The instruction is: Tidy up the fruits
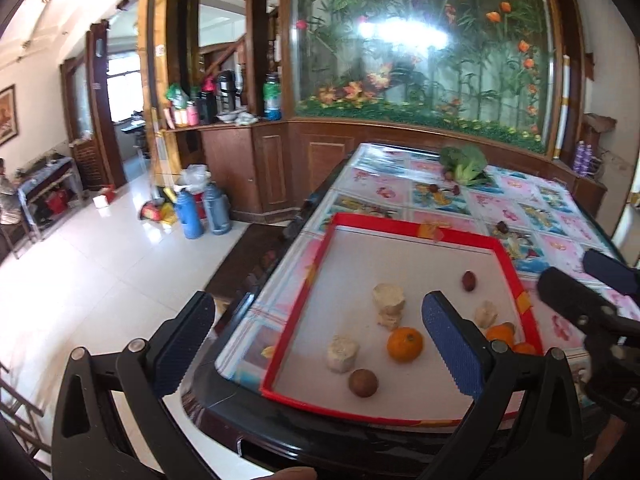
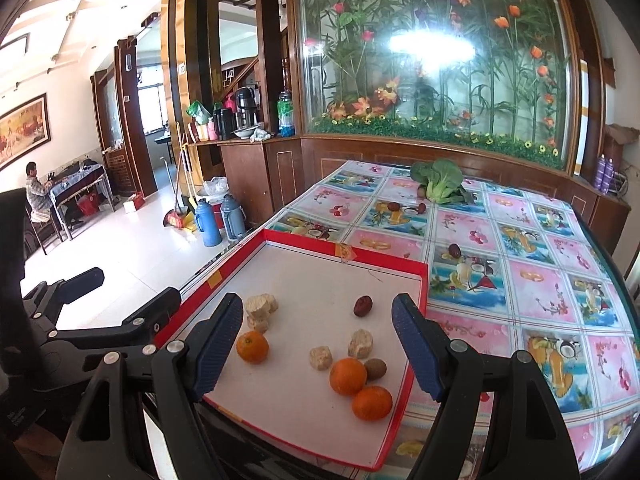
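Observation:
A red-rimmed white tray (image 1: 416,234) (image 2: 344,258) lies on the table's near corner. In it are three oranges (image 2: 347,376) (image 2: 372,402) (image 2: 252,346), a brown kiwi (image 2: 375,369) (image 1: 363,383), a red date (image 2: 363,305) (image 1: 468,281) and several pale chunks (image 2: 261,306) (image 1: 388,298). My left gripper (image 1: 316,346) is open and empty over the tray's near-left edge. My right gripper (image 2: 318,346) is open and empty above the tray. It shows at the right in the left wrist view (image 1: 576,280).
More dates (image 2: 454,250) (image 2: 394,206) and a leafy green vegetable (image 2: 438,182) lie on the patterned tablecloth (image 2: 520,272) beyond the tray. Thermos flasks (image 2: 208,224) stand on the floor at left. A wooden cabinet with a glass flower display stands behind the table.

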Action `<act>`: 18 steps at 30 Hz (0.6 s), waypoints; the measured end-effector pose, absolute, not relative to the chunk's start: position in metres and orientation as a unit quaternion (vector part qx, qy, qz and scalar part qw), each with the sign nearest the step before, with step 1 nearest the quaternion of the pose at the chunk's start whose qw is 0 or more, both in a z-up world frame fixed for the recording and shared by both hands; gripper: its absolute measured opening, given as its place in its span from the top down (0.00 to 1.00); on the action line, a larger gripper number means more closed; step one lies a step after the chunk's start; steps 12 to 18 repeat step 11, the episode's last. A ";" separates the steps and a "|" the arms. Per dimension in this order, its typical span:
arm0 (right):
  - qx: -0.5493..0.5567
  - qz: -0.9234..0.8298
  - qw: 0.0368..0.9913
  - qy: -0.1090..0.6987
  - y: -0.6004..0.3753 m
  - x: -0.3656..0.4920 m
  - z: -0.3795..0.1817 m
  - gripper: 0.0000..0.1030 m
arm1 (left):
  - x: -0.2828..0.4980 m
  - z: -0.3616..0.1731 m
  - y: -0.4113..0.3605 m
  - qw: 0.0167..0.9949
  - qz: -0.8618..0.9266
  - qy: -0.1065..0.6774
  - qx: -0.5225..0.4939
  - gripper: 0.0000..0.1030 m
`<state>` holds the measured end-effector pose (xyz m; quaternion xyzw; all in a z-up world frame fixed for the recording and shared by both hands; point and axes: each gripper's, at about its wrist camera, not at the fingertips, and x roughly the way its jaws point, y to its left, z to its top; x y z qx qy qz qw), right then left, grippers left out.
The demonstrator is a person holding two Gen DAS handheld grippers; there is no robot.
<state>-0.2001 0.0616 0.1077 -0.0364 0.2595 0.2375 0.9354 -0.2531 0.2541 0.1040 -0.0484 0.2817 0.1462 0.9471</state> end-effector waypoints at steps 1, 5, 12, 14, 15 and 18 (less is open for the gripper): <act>-0.038 0.238 0.935 0.261 0.063 -0.197 0.107 0.25 | -0.252 0.104 0.256 0.948 0.137 0.282 -0.052 0.00; -0.038 0.239 0.932 0.270 0.070 -0.189 0.104 0.25 | -0.248 0.102 0.264 0.949 0.128 0.283 -0.062 0.00; -0.042 0.243 0.929 0.277 0.081 -0.178 0.101 0.25 | -0.241 0.096 0.278 0.942 0.134 0.299 -0.074 0.00; -0.042 0.243 0.929 0.277 0.081 -0.178 0.101 0.25 | -0.241 0.096 0.278 0.942 0.134 0.299 -0.074 0.00; -0.042 0.243 0.929 0.277 0.081 -0.178 0.101 0.25 | -0.241 0.096 0.278 0.942 0.134 0.299 -0.074 0.00; -0.042 0.243 0.929 0.277 0.081 -0.178 0.101 0.25 | -0.241 0.096 0.278 0.942 0.134 0.299 -0.074 0.00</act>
